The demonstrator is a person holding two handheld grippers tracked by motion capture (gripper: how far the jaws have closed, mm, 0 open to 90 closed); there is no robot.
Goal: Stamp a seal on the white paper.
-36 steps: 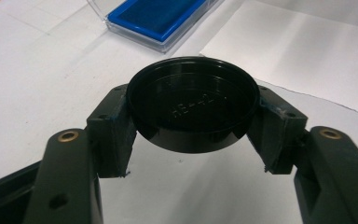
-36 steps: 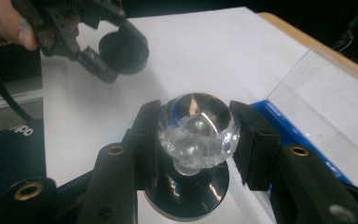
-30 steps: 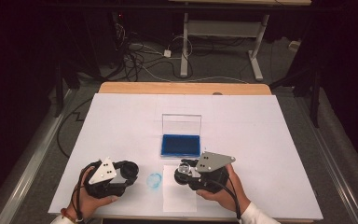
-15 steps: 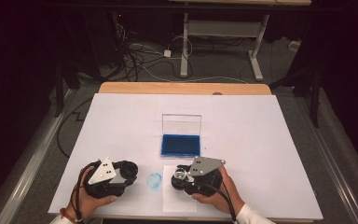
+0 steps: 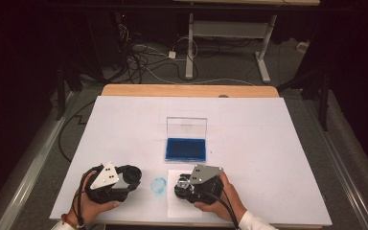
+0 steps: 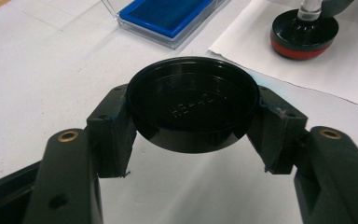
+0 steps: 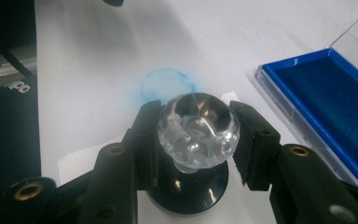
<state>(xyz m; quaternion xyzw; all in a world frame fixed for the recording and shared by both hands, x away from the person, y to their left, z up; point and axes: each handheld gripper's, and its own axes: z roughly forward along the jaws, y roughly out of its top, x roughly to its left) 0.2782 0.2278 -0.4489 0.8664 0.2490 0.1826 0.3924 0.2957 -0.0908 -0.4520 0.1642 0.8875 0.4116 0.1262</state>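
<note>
My left gripper [image 6: 193,116] is shut on a round black lid [image 6: 193,102], held just above the white table at the front left [image 5: 124,179]. My right gripper [image 7: 198,133] is shut on the clear knob [image 7: 198,128] of a stamp whose black and red base [image 6: 304,35] rests on a white sheet of paper [image 5: 184,206]. The blue ink pad [image 5: 185,149] lies in its open clear case [image 5: 187,127], beyond both grippers. A faint blue ring mark [image 5: 158,184] is on the table between the two grippers.
The white board [image 5: 268,143] covers a wooden table [image 5: 187,90]. Cables and a metal desk frame lie on the floor beyond the far edge. Free surface lies to the right and at the back of the board.
The right gripper has moved left and toward the front edge, bringing the stamp down onto the paper. The left gripper has stayed in place.
</note>
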